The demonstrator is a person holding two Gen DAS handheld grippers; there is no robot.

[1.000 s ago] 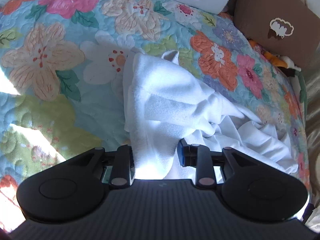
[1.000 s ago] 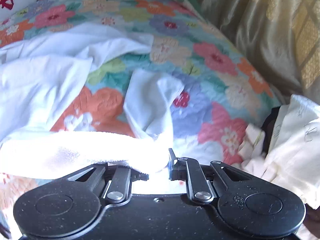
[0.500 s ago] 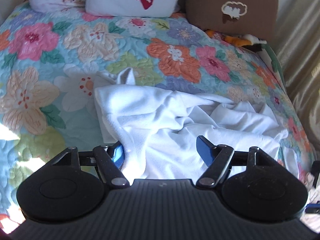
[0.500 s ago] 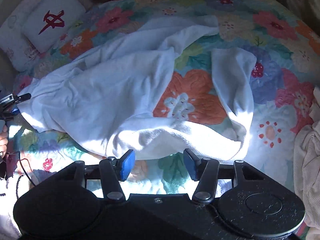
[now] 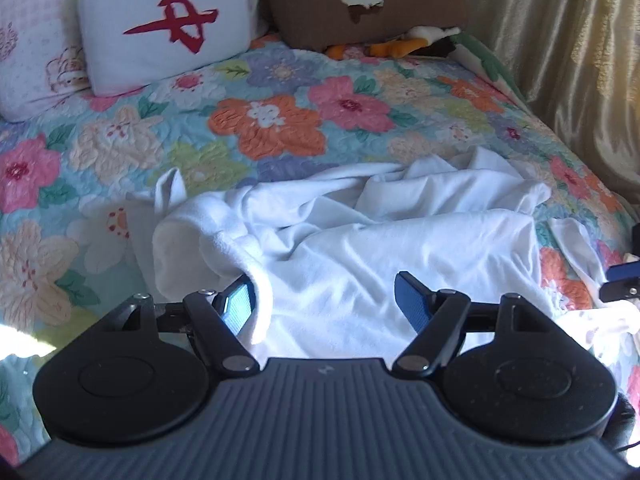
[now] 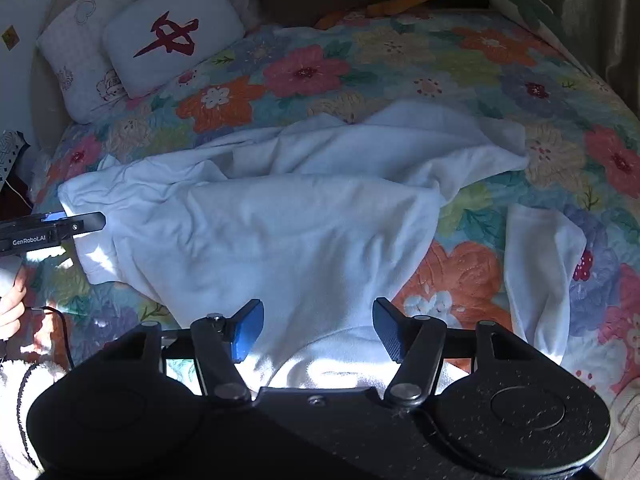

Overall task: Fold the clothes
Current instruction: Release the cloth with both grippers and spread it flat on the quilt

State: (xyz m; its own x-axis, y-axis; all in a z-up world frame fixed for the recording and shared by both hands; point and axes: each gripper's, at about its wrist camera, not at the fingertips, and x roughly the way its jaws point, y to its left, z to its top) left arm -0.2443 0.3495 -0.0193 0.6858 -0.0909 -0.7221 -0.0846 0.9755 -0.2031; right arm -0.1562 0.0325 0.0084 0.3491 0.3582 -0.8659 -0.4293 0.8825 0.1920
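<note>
A crumpled white garment (image 5: 380, 248) lies spread across the floral quilt (image 5: 272, 128), with one sleeve (image 6: 540, 272) stretched toward me on the right. My left gripper (image 5: 324, 292) hovers over the garment's near left edge, open, with cloth below the jaws but not pinched; a fold brushes its left fingertip (image 5: 240, 300). My right gripper (image 6: 318, 316) hangs above the garment's (image 6: 280, 232) near hem, its jaws still opening and pressing on nothing. Each gripper shows at the edge of the other's view: left gripper (image 6: 76, 222), right gripper (image 5: 620, 276).
At the head of the bed sit a white pillow with a red mark (image 5: 168, 36), a patterned pillow (image 5: 36, 40), a brown cushion (image 5: 360, 0) and a plush toy (image 5: 400, 44). A gold curtain (image 5: 568, 60) hangs on the right. Cream clothing (image 6: 624, 432) lies lower right. A hand (image 6: 10, 304) holds the left gripper.
Both grippers were shut on the white garment, then let go and opened. They pulled back and rose, and the garment now lies flatter on the quilt.
</note>
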